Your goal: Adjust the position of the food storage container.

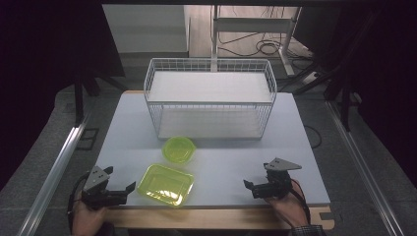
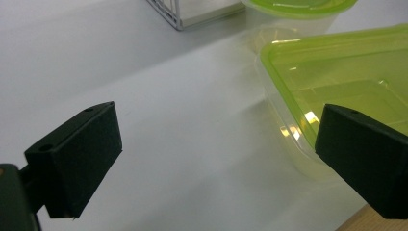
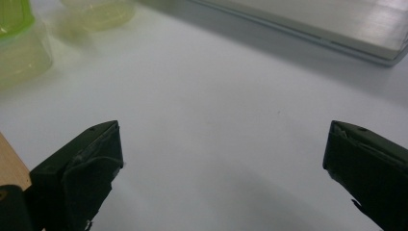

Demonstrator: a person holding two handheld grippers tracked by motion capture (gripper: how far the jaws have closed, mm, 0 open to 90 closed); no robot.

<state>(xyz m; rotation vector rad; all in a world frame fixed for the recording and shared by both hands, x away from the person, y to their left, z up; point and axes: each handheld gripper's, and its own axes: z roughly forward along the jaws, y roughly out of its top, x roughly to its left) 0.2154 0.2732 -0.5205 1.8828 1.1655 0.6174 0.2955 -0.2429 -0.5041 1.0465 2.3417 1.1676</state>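
Observation:
A rectangular yellow-green plastic container lies near the front edge of the white table. A round yellow-green container sits just behind it. My left gripper rests at the front left, open, pointing right at the rectangular container. In the left gripper view my left gripper has bare table between its jaws; the rectangular container lies just past the right jaw, with the round one beyond. My right gripper stands open at the front right, a hand's width from both containers. My right gripper spans bare table.
A white wire basket with two shelf boards stands at the back middle of the table; its corner and base board show in the gripper views. A wooden strip runs along the table's front edge.

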